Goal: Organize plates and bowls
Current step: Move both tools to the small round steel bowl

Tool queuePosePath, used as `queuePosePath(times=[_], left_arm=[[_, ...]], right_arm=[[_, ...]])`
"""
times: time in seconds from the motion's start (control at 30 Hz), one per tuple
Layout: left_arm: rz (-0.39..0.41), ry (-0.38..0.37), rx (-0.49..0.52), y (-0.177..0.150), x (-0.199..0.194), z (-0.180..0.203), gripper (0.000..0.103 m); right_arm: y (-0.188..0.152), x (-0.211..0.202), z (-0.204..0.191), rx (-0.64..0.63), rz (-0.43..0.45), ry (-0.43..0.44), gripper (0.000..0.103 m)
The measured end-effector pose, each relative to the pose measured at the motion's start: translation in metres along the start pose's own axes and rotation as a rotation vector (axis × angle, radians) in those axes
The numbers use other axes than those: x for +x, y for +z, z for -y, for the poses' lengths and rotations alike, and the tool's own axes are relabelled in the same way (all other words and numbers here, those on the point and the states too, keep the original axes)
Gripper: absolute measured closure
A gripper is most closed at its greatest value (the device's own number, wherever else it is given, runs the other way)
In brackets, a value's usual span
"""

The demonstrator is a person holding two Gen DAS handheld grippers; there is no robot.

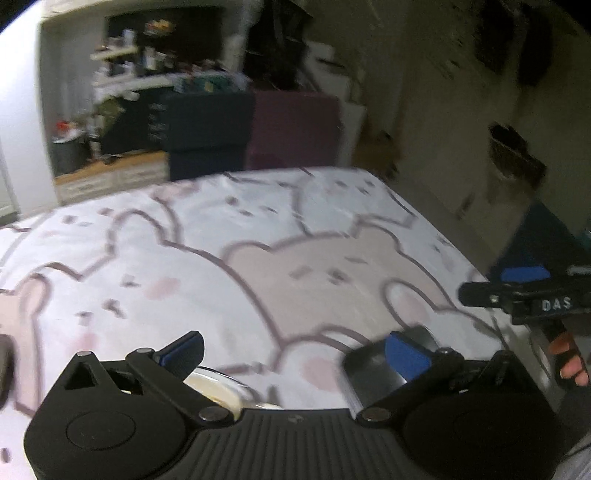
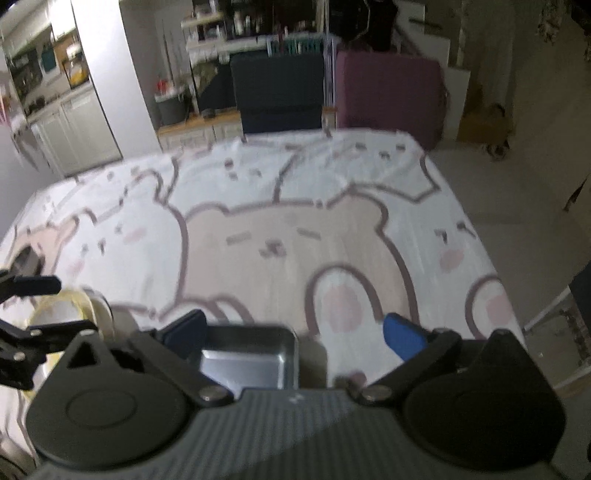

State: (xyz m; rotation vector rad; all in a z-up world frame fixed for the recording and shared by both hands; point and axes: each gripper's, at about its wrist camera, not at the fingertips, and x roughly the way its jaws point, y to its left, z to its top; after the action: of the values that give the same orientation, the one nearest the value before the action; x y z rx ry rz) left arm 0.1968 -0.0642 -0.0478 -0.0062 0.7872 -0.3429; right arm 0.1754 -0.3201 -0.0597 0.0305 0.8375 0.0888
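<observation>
Above the tablecloth [image 2: 258, 229], both hand-held grippers gape empty.

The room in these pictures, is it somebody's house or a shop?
Most likely a home. The table wears a cartoon bear tablecloth, cluttered shelves stand behind it, and white kitchen-style cabinets line the left. A metal tray and cream bowl sit near the open grippers.

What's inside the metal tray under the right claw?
The metal tray looks empty: only bare shiny floor and walls show. Its near part is hidden behind the open right claw, so anything there cannot be seen.
</observation>
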Motion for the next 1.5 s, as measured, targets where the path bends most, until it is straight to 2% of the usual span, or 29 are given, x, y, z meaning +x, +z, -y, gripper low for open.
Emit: queuePosePath(times=[0.1, 0.3, 0.47, 0.73, 0.93, 1.03, 1.17, 1.3, 1.5], left_arm=[[0.046, 0.058, -0.059, 0.005, -0.014, -0.029, 0.000], [0.120, 0.178, -0.173, 0.008, -0.044, -0.096, 0.000], [0.141, 0.294, -0.277, 0.000, -0.064, -0.149, 0.000], [0.126, 0.453, -0.422, -0.027, -0.083, -0.223, 0.000], [0.077, 0.517, -0.512, -0.052, -0.082, -0.267, 0.000], [0.035, 0.548, -0.550, -0.063, -0.075, -0.288, 0.000], [-0.003, 0.573, -0.631, -0.075, -0.067, -0.312, 0.000], [-0.028, 0.566, -0.705, -0.082, -0.059, -0.331, 0.000], [-0.094, 0.535, -0.681, -0.082, -0.031, -0.341, 0.000]], right_arm=[[0.012, 0.001, -0.017, -0.002, 0.059, 0.019, 0.000], [0.039, 0.020, -0.073, -0.034, 0.111, 0.079, 0.000], [0.056, 0.035, -0.135, -0.064, 0.151, 0.185, 0.000], [0.066, 0.072, -0.244, -0.120, 0.093, 0.334, 0.000], [0.075, 0.095, -0.317, -0.209, 0.046, 0.433, 0.000], [0.079, 0.109, -0.346, -0.275, 0.028, 0.451, 0.000], [0.087, 0.134, -0.388, -0.382, -0.007, 0.453, 0.000], [0.092, 0.160, -0.434, -0.472, -0.055, 0.438, 0.000], [0.094, 0.197, -0.492, -0.570, -0.112, 0.412, 0.000]])
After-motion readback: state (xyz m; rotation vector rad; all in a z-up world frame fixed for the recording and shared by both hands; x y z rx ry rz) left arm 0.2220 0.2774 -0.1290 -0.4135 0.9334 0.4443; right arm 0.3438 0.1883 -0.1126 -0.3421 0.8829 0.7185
